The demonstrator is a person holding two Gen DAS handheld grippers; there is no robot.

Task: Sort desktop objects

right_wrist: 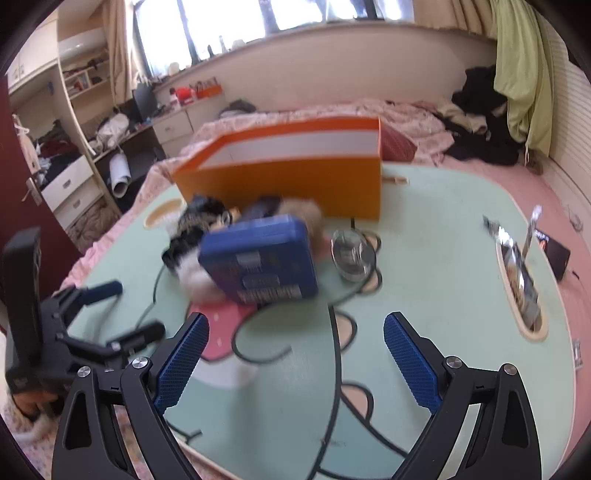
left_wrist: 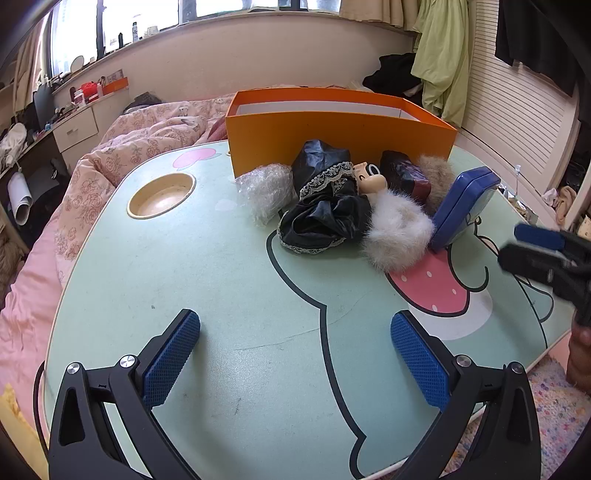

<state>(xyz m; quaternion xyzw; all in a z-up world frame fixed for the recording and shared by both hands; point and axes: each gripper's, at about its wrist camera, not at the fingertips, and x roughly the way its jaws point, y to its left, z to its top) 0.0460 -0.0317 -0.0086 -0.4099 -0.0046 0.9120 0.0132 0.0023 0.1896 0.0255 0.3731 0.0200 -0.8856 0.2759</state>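
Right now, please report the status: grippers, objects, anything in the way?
Left gripper open, empty. Right gripper open, empty. Blue tin leaning on fur, pile outside orange box. Glass dish beside tin.

**Daylight from the windows, one view blurring**

Daylight is pouring in through the windows (left_wrist: pixel 236 7), blowing the panes out to white. The desk (left_wrist: pixel 221 295) is catching soft, even light and throwing only faint shadows. The left wrist view is staying sharp, while the right wrist view is smearing the blue tin (right_wrist: pixel 260 260). Fisheye distortion is bending and darkening both frames' edges.
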